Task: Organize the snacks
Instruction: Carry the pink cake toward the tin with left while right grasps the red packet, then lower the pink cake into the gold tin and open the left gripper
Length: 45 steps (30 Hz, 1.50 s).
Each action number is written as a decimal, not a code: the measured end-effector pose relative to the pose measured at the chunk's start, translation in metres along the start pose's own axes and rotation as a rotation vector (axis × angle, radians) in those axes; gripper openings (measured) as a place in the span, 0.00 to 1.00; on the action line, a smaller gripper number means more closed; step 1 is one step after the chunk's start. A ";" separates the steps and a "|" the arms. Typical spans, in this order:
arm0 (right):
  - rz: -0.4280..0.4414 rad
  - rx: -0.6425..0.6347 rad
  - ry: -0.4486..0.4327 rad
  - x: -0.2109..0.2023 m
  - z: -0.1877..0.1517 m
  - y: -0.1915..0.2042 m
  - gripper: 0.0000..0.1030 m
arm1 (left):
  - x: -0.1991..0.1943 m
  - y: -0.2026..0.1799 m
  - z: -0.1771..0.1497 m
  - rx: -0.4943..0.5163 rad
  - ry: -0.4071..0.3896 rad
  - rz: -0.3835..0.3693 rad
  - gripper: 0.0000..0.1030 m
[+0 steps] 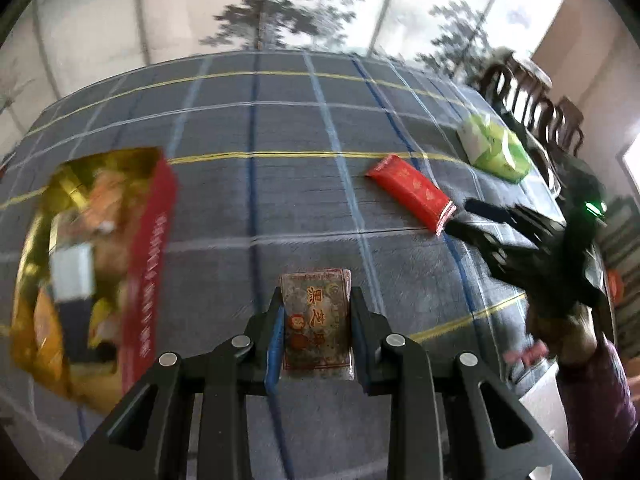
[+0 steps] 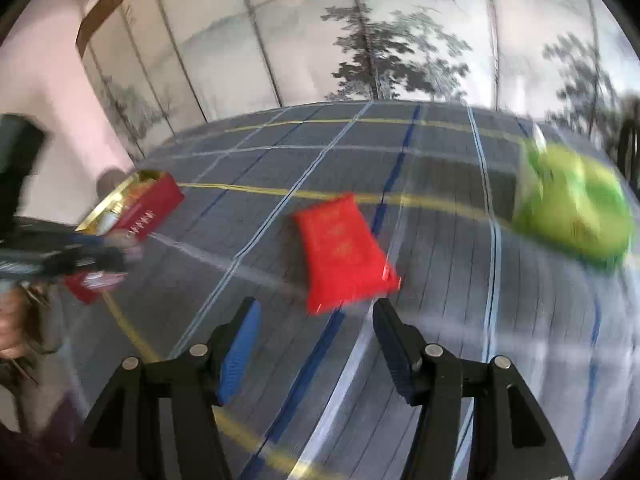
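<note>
One brown snack packet [image 1: 316,324] sits clenched in the left tongs [image 1: 317,334] near the red box [image 1: 100,264] at frame left, while the red packet [image 2: 342,254] and green pack [image 2: 572,204] wait on the surface [image 1: 280,200] before the released right tongs [image 2: 316,354].

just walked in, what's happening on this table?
A person with a gripper in each hand is sorting snacks on a plaid tablecloth. The left gripper is shut on a brownish snack packet, with the open red box of snacks to its left. The right gripper is open and empty, pointed at a red packet lying on the cloth. A green pack lies further off, untouched.
</note>
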State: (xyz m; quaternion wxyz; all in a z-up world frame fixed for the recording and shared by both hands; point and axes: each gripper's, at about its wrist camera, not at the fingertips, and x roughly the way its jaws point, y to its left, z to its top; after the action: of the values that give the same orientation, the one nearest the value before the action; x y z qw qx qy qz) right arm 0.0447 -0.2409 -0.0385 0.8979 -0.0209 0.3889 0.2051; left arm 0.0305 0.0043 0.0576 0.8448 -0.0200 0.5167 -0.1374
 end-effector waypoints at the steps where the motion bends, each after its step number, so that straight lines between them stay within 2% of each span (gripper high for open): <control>1: -0.012 -0.022 0.011 0.007 0.008 0.000 0.58 | -0.009 0.004 -0.005 -0.015 -0.012 0.010 0.25; 4: -0.011 -0.064 0.068 0.029 0.024 -0.001 0.58 | -0.026 0.015 -0.014 -0.041 -0.044 0.043 0.25; 8: -0.041 -0.107 0.094 0.050 0.035 0.003 0.59 | -0.050 0.026 -0.027 -0.067 -0.088 0.093 0.25; 11: -0.038 -0.132 0.111 0.058 0.044 0.003 0.59 | -0.063 0.034 -0.037 -0.072 -0.100 0.117 0.25; 13: -0.086 -0.137 0.163 0.072 0.048 0.000 0.59 | -0.069 0.039 -0.043 -0.079 -0.106 0.126 0.25; 15: -0.066 -0.129 0.176 0.077 0.050 -0.002 0.61 | -0.073 0.044 -0.045 -0.091 -0.113 0.137 0.25; 17: -0.096 -0.141 0.192 0.078 0.051 0.003 0.56 | -0.076 0.050 -0.048 -0.107 -0.126 0.153 0.25; 18: -0.104 -0.144 0.200 0.077 0.050 0.007 0.47 | -0.078 0.054 -0.050 -0.116 -0.133 0.164 0.25; 19: -0.093 -0.137 0.204 0.075 0.049 0.010 0.44 | -0.080 0.057 -0.052 -0.126 -0.138 0.171 0.25; 23: 0.002 -0.129 0.138 0.052 0.037 0.042 0.43 | -0.090 0.076 -0.062 -0.162 -0.163 0.196 0.25; 30: 0.109 0.034 -0.006 0.027 0.010 0.090 0.44 | -0.099 0.107 -0.073 -0.211 -0.191 0.212 0.25; 35: 0.107 0.105 -0.012 0.036 0.000 0.098 0.44 | -0.097 0.125 -0.074 -0.201 -0.205 0.204 0.25; 45: 0.040 0.099 -0.009 0.047 -0.008 0.108 0.44 | -0.072 0.141 -0.051 -0.116 -0.207 0.187 0.25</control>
State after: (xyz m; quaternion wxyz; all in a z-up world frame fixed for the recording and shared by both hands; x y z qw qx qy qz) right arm 0.0263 -0.1275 -0.0640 0.8952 0.0322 0.3951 0.2037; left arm -0.0150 0.1635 0.0717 0.9000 -0.0348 0.4337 -0.0252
